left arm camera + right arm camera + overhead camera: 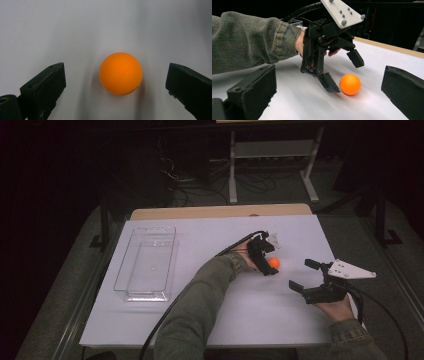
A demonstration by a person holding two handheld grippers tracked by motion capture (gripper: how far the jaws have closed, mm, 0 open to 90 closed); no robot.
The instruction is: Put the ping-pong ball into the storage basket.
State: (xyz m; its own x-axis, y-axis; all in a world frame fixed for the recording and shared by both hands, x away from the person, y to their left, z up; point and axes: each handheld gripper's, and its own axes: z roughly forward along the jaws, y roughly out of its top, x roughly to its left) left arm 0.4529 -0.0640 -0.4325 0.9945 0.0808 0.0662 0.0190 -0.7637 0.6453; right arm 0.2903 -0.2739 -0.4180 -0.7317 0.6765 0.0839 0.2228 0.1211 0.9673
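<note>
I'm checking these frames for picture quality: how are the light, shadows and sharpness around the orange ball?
High view: the room is dark, the white table is lit, and the ball is small but clear. Left gripper view: the ball is sharp, with soft grey streaks of shadow on the table and slight blur on the jaws. Right gripper view: the left gripper is sharp, its own near jaws blurred, with an orange glow under the ball.

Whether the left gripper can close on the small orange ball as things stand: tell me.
Probably yes. The left gripper hangs open over the small orange ball, one jaw on each side, neither touching it. Bare white table surrounds the ball, so nothing blocks closing.
</note>
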